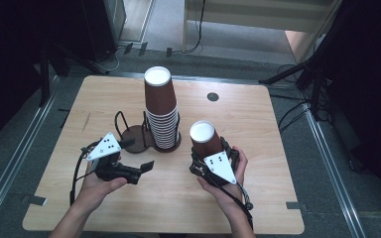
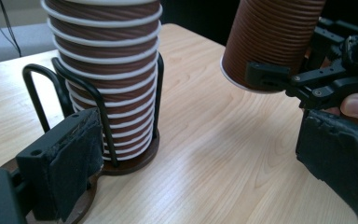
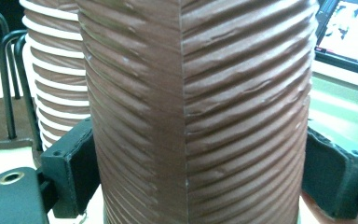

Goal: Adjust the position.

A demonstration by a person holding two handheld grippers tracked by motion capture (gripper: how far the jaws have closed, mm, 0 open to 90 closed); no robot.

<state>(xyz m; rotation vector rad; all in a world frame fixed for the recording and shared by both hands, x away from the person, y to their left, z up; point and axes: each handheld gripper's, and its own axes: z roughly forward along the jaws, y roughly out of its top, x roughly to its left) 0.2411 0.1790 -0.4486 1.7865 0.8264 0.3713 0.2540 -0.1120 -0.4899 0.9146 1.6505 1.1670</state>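
A tall stack of upside-down brown ribbed paper cups [image 1: 161,109] [image 2: 107,70] [image 3: 51,70] stands in one side of a dark wire holder [image 1: 131,136] [image 2: 39,88] at the table's middle. The holder's other side holds no cup. My right gripper [image 1: 209,151] [image 3: 196,172] is shut on a single brown cup [image 1: 204,140] [image 2: 270,37] [image 3: 196,93], held rim down and slightly tilted above the table, right of the stack. My left gripper [image 1: 138,153] [image 2: 205,163] is open, low in front of the holder, with nothing between its jaws.
The wooden table [image 1: 258,124] has a small dark round hole [image 1: 213,96] near its back edge. Dark stand legs and cables lie on the floor around it. A lit screen [image 3: 349,28] sits off to the right.
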